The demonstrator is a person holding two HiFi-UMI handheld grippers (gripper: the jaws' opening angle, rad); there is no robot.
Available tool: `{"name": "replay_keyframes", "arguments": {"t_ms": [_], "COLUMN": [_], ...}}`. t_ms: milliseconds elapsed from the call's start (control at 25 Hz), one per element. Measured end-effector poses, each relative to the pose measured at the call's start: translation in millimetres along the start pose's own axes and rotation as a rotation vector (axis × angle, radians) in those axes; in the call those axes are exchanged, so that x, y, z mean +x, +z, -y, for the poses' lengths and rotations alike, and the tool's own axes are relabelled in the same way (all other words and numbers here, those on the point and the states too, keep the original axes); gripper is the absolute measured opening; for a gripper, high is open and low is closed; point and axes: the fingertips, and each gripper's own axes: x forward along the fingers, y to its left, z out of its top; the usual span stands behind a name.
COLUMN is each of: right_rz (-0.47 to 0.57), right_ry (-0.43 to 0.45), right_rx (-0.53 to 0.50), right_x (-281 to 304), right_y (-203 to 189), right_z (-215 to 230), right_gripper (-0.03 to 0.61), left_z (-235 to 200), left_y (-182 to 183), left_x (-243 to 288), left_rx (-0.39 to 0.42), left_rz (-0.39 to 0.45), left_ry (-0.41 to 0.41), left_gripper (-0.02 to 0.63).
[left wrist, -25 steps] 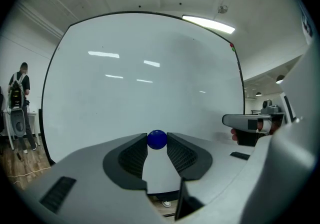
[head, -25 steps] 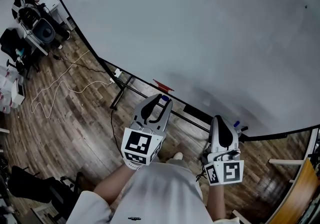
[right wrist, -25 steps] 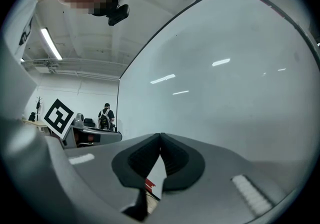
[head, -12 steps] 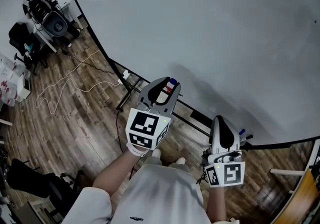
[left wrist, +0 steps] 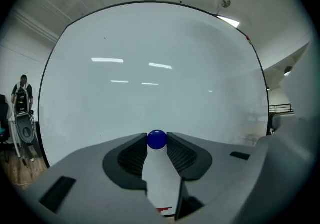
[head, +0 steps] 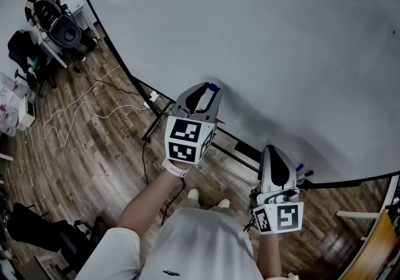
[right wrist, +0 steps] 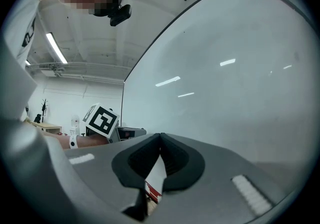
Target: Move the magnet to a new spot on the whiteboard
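Observation:
A small round blue magnet (left wrist: 156, 139) sits pinched between the tips of my left gripper (left wrist: 156, 138), which is shut on it. In the head view the left gripper (head: 212, 89) is raised in front of the lower part of the large whiteboard (head: 281, 35), with the magnet (head: 214, 87) at its tip close to the board. From the left gripper view the whiteboard (left wrist: 150, 68) fills the scene behind the magnet. My right gripper (head: 270, 149) hangs lower at the right by the board's bottom edge. Its jaws meet at the tip (right wrist: 160, 136) with nothing between them.
The board's black bottom ledge (head: 240, 147) runs below both grippers, with a small blue-tipped object (head: 299, 167) on it by the right gripper. A white cable (head: 75, 113) lies on the wooden floor. People sit at desks (head: 47, 16) at far left. A wooden table edge (head: 375, 241) is at lower right.
My left gripper has risen and moved forward toward the whiteboard, carrying the blue magnet. The right gripper has stayed almost where it was.

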Motion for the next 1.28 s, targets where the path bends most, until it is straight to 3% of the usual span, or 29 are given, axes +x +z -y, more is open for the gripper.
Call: {"name": "replay_keyframes", "arguments": {"t_ms": [560, 1280], "right_rz": [-0.009, -0.005], "right_ry": [-0.030, -0.025], "right_rx": [-0.004, -0.006], "right_x": [6.3, 5.3], "right_y": [-1.0, -2.8], "right_z": [8.2, 12.7], "right_gripper": [0.009, 0.009], "left_z": [-9.9, -0.6], "left_y": [-2.9, 1.5], "left_x": [28.5, 25.1], "left_rx": [-0.008, 0.020], "left_rz": [0.012, 0.078], "left_ry": [-0.013, -0.044], "left_gripper": [0.123, 0.153]}}
